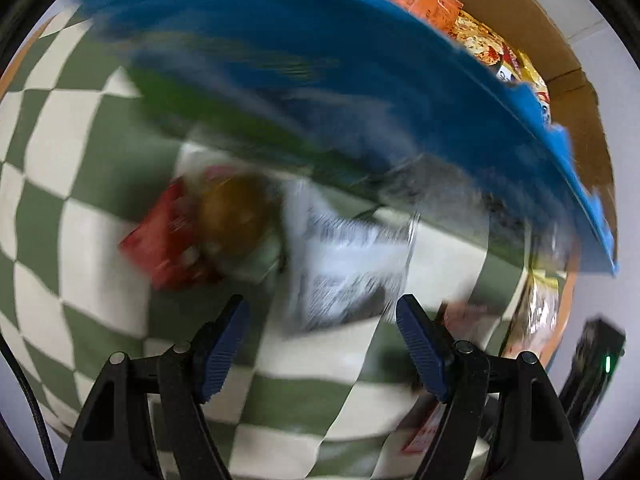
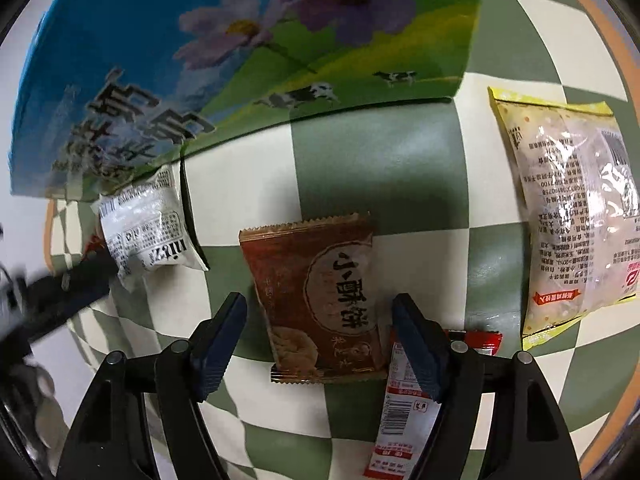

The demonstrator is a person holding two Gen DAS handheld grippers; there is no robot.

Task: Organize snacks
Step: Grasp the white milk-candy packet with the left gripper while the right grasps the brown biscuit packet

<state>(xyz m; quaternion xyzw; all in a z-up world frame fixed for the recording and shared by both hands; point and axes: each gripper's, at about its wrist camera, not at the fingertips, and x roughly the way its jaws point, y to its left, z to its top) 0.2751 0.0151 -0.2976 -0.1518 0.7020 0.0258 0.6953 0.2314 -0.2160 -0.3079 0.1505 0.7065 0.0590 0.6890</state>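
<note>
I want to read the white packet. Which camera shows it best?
The right wrist view: the white packet lies sharp beside the box, its print clear. The left wrist view shows it too, nearer that gripper, but smeared by blur.

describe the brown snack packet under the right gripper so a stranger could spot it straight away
Start at the blue carton printed with flowers and cows, standing on the green and white checked cloth. Just below its corner, in front of the open right gripper, lies the brown packet. Unlike the white sachet and yellow-edged bag, it bears a round emblem with large dark characters.
</note>
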